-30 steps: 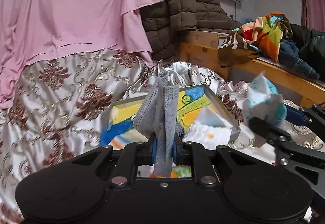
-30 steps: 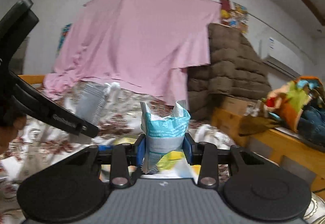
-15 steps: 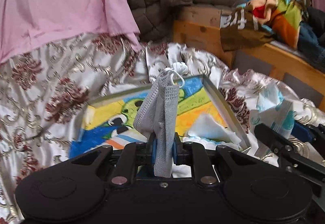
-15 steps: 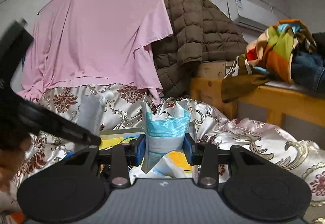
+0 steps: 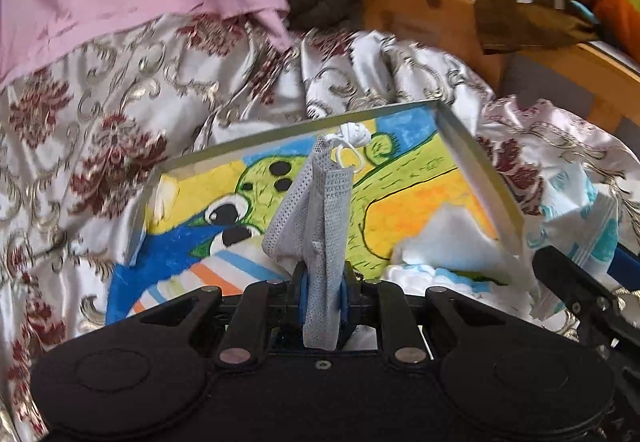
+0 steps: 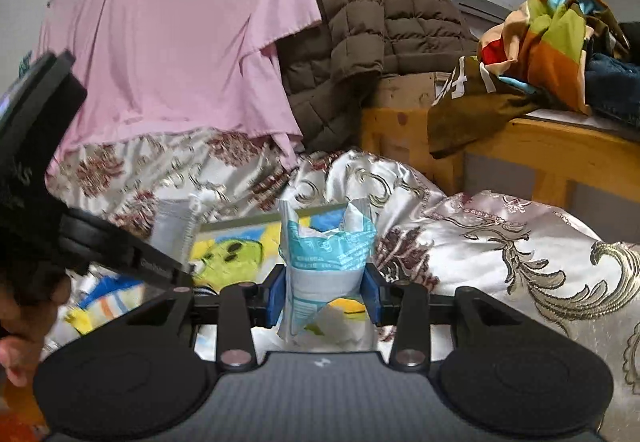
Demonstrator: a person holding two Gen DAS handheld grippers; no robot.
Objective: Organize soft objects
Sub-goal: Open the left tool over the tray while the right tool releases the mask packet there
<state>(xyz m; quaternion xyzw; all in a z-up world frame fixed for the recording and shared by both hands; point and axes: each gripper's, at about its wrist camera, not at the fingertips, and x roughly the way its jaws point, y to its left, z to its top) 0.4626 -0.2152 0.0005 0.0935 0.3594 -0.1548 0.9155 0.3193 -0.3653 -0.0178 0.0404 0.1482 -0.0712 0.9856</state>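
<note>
Our left gripper (image 5: 322,296) has its jaws closed tight on a grey mask (image 5: 316,213), which stands up between them over the tray (image 5: 476,157); its white ear loops (image 5: 352,139) bunch at the top. The tray, painted with a green cartoon creature, lies on the patterned bedspread (image 5: 104,113). White tissues (image 5: 448,242) sit in the tray's near right corner.

Our right gripper (image 6: 324,300) has its jaws closed partway on a tissue pack (image 6: 326,266), white and teal, held upright just above the tray's near right part. From the right wrist view the left gripper shows at far left with the mask beside it. A pink cloth (image 6: 180,41) and brown jacket (image 6: 360,29) hang behind the bed.
</note>
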